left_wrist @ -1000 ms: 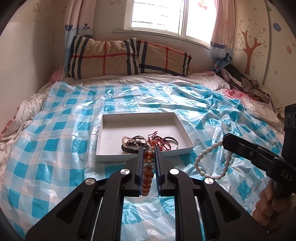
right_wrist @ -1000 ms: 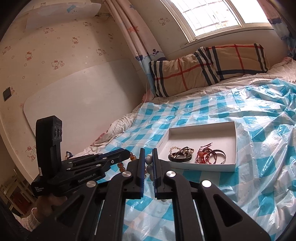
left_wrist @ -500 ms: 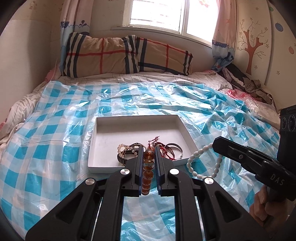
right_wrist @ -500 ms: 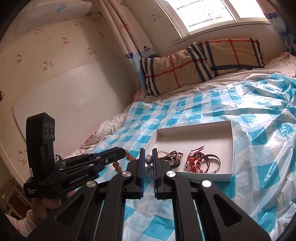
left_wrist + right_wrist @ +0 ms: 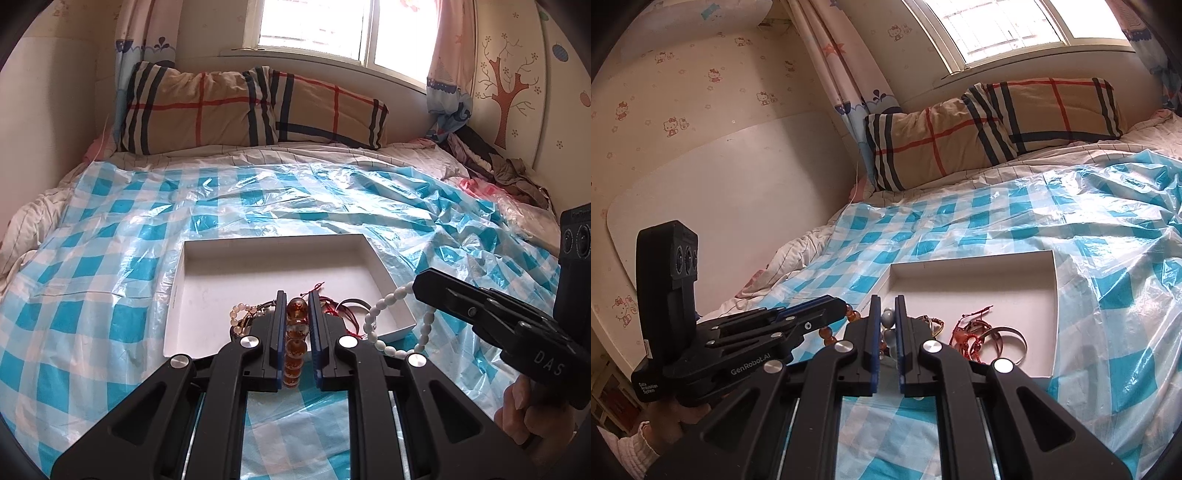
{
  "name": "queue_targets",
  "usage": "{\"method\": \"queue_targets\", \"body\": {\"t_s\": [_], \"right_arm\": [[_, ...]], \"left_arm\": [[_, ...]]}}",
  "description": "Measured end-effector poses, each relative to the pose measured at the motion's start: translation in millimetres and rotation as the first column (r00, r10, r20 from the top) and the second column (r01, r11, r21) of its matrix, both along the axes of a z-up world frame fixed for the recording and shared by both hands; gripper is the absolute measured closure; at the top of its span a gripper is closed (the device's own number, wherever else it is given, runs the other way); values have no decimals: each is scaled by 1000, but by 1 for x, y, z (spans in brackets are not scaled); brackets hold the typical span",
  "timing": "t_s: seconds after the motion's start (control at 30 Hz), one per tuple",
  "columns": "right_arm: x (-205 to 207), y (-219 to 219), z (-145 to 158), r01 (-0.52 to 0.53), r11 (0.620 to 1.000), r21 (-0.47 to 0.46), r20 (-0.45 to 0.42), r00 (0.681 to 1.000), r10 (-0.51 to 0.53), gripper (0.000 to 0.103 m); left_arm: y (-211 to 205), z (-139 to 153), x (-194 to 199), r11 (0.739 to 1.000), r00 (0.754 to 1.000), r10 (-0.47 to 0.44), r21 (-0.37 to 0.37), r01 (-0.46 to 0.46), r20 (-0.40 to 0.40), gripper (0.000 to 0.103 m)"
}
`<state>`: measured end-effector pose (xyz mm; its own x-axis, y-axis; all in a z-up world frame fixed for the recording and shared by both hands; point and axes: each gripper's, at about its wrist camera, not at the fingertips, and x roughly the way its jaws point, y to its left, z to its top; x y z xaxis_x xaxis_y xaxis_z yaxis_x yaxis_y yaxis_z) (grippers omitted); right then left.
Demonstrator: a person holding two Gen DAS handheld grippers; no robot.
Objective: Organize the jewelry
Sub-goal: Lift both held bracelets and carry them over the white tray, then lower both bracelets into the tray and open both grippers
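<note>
blue-checked plastic sheet point(image 5: 155, 236) over bed

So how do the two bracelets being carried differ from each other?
The amber bracelet has large, round, translucent brown beads; the white bracelet has smaller, oval, opaque beads. The amber bracelet is clamped in the left gripper, the white one in the right gripper. Both are beaded loops held near the front edge of the white tray.
</note>
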<state>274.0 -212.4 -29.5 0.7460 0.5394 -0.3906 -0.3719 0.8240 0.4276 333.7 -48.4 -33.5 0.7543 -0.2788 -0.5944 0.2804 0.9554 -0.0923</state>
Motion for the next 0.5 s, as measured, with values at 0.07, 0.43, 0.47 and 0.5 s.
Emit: {"method": "queue_targets", "body": {"t_s": [0.07,0.43,0.47,0.5], "right_arm": [[6,-1,-2,8,1000,-2,2,1000,-8,95],[35,-2,-15,36,999,-34,7,999,-36,95],[38,-1,-17,39,999,-37,5,999,-39,95],[40,-1,-19,43,998,-40,3,999,-43,95]], "left_arm": [[-1,0,5,1000,1000,-1,0,1,7,92],[-12,-11,28,1000,1000,-14,1,14,7,92],[-13,-13,31,1000,1000,-14,-1,14,5,92],[-14,-15,33,1000,1000,-14,-2,14,5,92]]}}
